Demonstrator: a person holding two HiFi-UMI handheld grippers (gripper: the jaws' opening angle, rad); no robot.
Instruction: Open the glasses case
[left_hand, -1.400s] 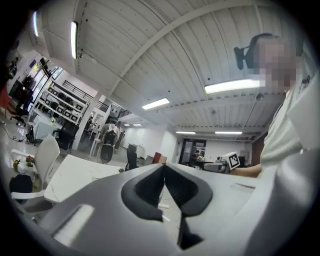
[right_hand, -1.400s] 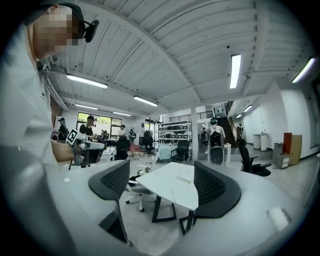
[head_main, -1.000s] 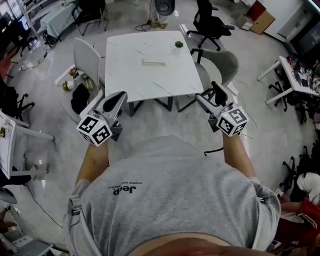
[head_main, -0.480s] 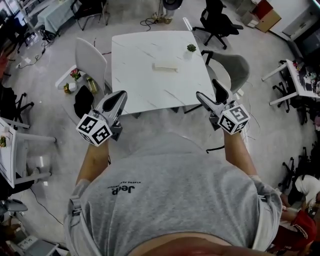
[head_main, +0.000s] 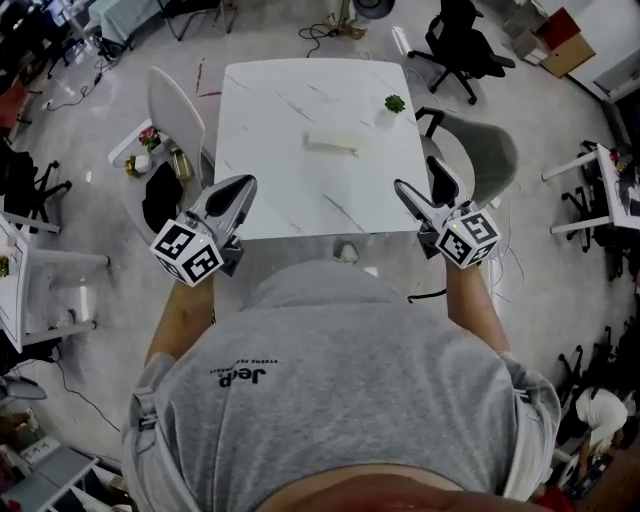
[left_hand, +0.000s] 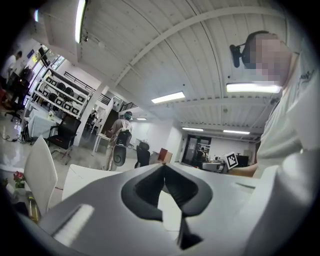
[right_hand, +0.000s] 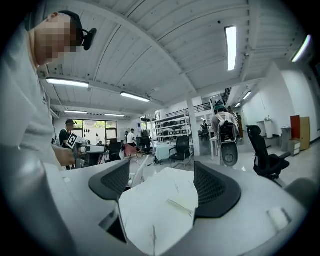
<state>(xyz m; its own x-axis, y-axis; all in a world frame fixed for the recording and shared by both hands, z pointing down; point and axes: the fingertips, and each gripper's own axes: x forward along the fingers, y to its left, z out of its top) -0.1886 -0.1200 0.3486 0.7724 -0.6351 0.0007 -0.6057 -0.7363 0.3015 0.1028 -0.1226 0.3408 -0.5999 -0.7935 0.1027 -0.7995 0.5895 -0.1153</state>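
A pale, long glasses case (head_main: 331, 143) lies closed on the white marble table (head_main: 290, 190), toward its far right part. The right gripper view shows the glasses case (right_hand: 180, 205) as a thin strip on the table (right_hand: 150, 220), framed between the jaws. My left gripper (head_main: 243, 186) hovers in the air before the table's near left corner, its jaws pressed together and holding nothing. My right gripper (head_main: 420, 182) hangs by the near right corner with its jaws apart and empty. Both are well short of the case. In the left gripper view the left gripper (left_hand: 163, 168) has its tips meeting.
A small green plant (head_main: 395, 103) stands at the table's far right corner. A white chair (head_main: 175, 110) with a dark bag (head_main: 158, 198) under it flanks the table's left side. A grey chair (head_main: 485, 150) stands on the right, and a black office chair (head_main: 465, 45) beyond it.
The table has drawn nearer and lower in the head view as the person stepped toward it. Both grippers kept their pose and jaw state.
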